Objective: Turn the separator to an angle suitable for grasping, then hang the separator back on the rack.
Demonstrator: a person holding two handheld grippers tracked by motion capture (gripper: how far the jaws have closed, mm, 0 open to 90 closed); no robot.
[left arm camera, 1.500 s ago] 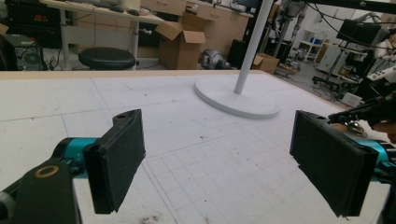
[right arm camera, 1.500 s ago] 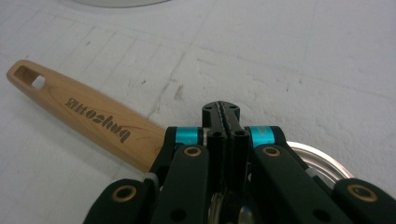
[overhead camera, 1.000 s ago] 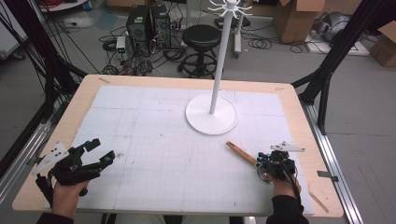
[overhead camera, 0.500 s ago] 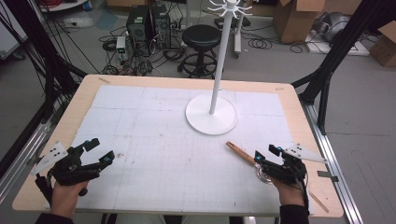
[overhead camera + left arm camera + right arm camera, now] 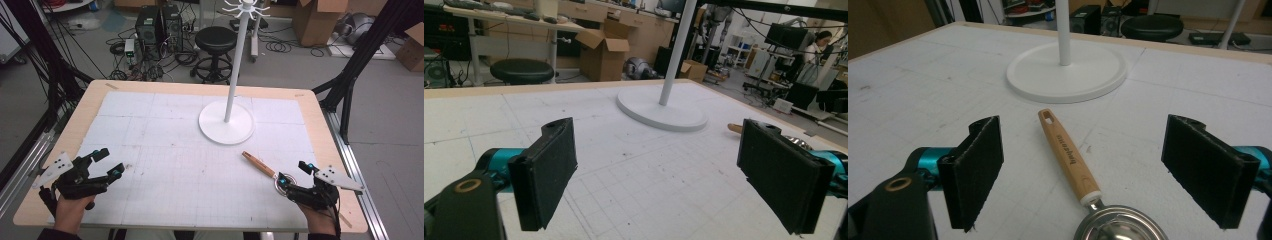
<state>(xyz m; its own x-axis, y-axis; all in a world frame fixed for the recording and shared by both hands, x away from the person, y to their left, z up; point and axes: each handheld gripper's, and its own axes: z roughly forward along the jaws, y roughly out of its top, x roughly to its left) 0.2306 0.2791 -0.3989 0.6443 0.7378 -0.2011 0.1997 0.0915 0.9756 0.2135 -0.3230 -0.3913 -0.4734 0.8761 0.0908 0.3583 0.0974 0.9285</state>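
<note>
Right gripper view: wooden-handled utensil with a round steel bowl point(image 5: 1068, 155) lies flat on the white gridded worktop point(image 5: 923, 90), its handle pointing toward the white round-based stand with a thin pole point(image 5: 1065, 70).
Right tongs point(image 5: 1083, 170): released, jaws spread wide on either side of the handle, touching nothing.
Left tongs point(image 5: 102, 167): released too, held low near the front left edge, well apart from the utensil.
Step in hand: approach, judged from the 2 jaws already straddling the handle.
Next move calls for: lowering and clenching across the handle near the ferrule, probably to hang it by the handle hole on the stand's top hooks point(image 5: 245, 7).
</note>
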